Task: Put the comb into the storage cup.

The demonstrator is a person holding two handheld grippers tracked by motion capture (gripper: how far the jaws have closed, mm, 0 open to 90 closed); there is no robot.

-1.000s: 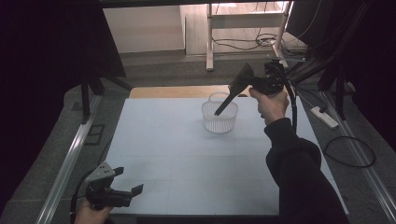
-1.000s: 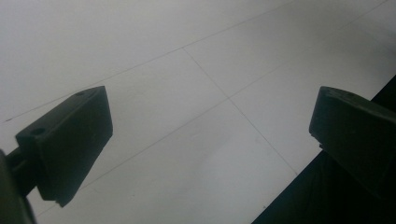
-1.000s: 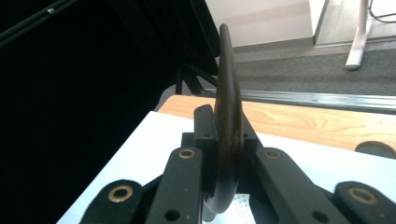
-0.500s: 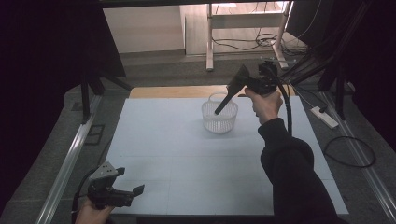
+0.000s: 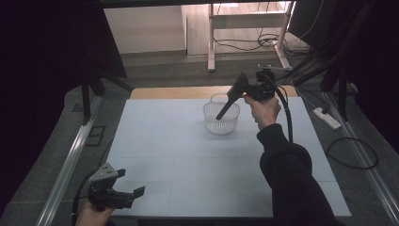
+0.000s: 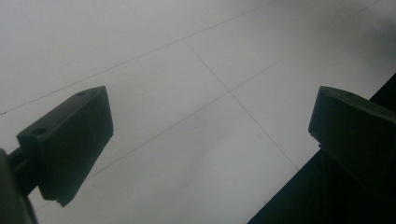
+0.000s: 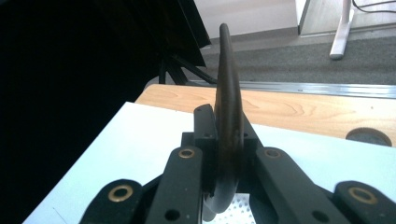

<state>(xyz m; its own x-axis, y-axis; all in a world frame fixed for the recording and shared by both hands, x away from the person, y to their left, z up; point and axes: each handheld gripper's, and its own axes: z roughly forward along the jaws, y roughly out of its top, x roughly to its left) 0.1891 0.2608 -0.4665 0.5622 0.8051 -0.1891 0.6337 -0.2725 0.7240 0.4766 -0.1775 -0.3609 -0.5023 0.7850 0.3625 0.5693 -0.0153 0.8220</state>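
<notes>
Right gripper (image 5: 241, 87) clamped the black spatula (image 5: 229, 101) above the basket (image 5: 221, 118); left gripper (image 5: 128, 182) gaped empty; a slackened grip could drop it outside.

table (image 5: 179, 155) (pale blue mat) | on it: 1 white basket (image 5: 221, 117)

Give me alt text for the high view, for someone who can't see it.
Right gripper holds a black spatula angled into a white mesh basket on a pale table. Left gripper hangs open at the near left corner.
</notes>
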